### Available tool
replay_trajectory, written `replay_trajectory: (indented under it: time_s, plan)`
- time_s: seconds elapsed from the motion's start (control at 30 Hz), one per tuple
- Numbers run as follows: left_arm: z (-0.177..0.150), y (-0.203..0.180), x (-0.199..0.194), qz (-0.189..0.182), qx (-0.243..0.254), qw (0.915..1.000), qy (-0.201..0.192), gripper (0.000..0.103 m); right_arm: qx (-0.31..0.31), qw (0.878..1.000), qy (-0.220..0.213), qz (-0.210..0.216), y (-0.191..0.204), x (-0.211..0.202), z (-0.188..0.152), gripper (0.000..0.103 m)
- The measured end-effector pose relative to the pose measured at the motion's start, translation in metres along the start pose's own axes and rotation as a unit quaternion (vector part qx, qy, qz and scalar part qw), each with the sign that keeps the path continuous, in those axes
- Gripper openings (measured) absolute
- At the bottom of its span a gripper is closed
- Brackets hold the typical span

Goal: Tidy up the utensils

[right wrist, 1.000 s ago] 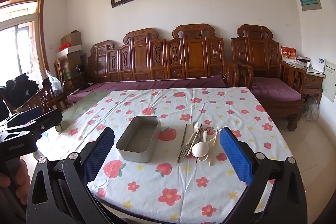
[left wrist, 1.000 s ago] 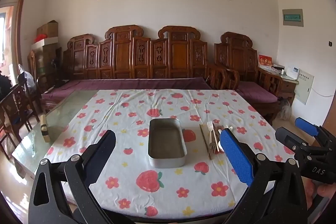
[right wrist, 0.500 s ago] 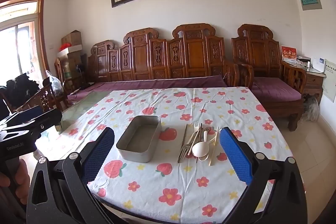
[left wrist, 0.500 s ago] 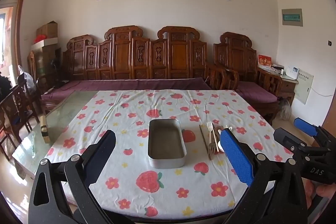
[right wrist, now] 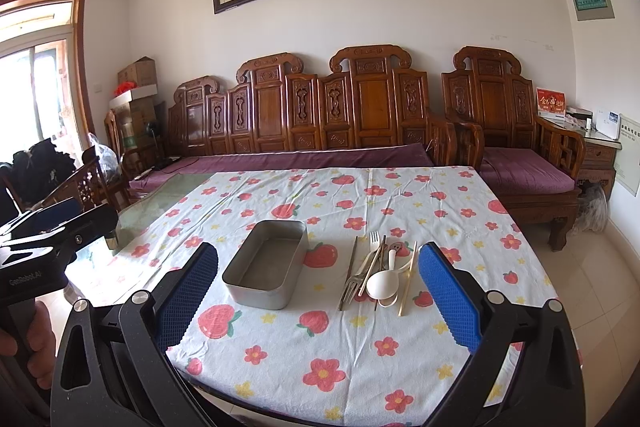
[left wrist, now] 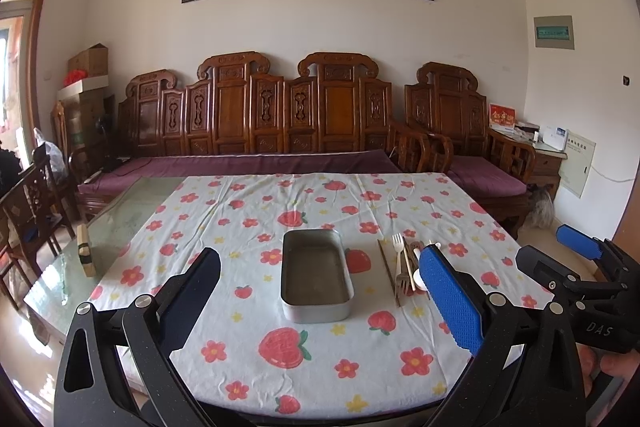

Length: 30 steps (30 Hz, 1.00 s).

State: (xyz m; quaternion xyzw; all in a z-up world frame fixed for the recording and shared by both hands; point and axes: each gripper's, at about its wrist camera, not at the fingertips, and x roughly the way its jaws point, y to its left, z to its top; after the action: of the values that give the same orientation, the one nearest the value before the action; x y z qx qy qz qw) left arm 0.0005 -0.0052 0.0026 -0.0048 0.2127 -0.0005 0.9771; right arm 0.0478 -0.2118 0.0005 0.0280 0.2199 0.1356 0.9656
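Observation:
An empty grey metal tin (left wrist: 316,277) (right wrist: 266,263) sits mid-table on the strawberry cloth. To its right lies a pile of utensils (right wrist: 378,273) (left wrist: 406,269): a white spoon (right wrist: 383,283), a fork (right wrist: 368,257), chopsticks (right wrist: 408,279) and darker metal pieces. My left gripper (left wrist: 320,301) is open and empty, held above the near table edge before the tin. My right gripper (right wrist: 318,301) is open and empty, near the front edge facing the tin and the pile. Each gripper shows in the other's view, the right (left wrist: 576,259) and the left (right wrist: 60,223).
The table (right wrist: 320,367) has bare glass on its left part, with a small wooden block (left wrist: 85,251) there. A carved wooden sofa (left wrist: 280,123) stands behind the table, chairs at the left, an armchair and side cabinet at the right.
Both grippers have barely shifted; the view is almost the same. Nothing on the table has moved.

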Motion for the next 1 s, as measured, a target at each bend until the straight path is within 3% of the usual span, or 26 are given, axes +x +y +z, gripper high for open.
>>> replay_trajectory:
  time_s: [1.0]
  plan:
    - [0.0051, -0.0055, 0.001, -0.001, 0.002, 1.0, -0.001, 0.097, 0.001, 1.0, -0.001, 0.0, 0.0019, -0.0016, -0.0024, 0.1]
